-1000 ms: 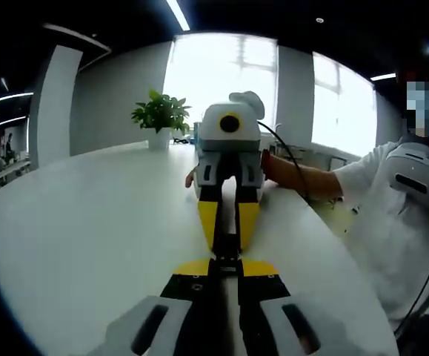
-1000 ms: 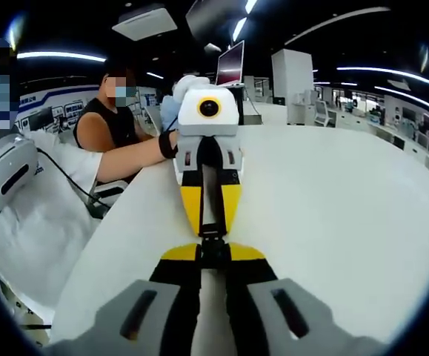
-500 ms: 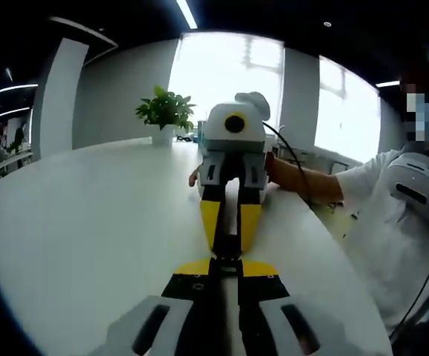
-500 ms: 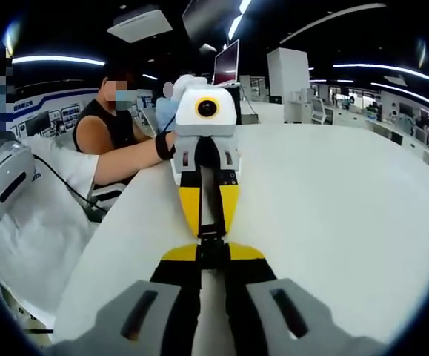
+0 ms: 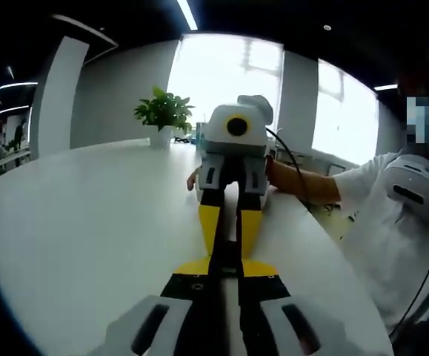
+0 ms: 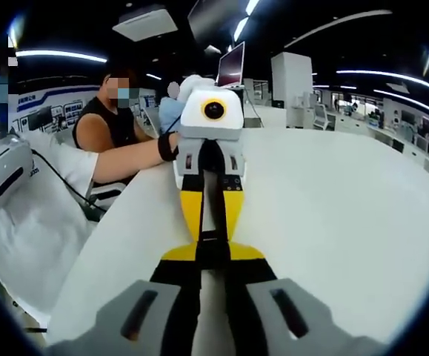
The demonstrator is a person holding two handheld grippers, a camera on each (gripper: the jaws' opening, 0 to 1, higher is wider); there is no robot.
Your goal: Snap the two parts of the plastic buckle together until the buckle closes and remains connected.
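Smooth white table point(image 5: 88, 222), black plastic buckle point(image 5: 227, 256).

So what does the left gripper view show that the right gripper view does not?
Left gripper view: a potted plant on the table's far edge, and bright windows behind.

Right gripper view: a monitor beyond the table, and a second person in a black top.

Both: the white table, the two grippers meeting tip to tip over a small black buckle, and the sleeve of the person holding them.
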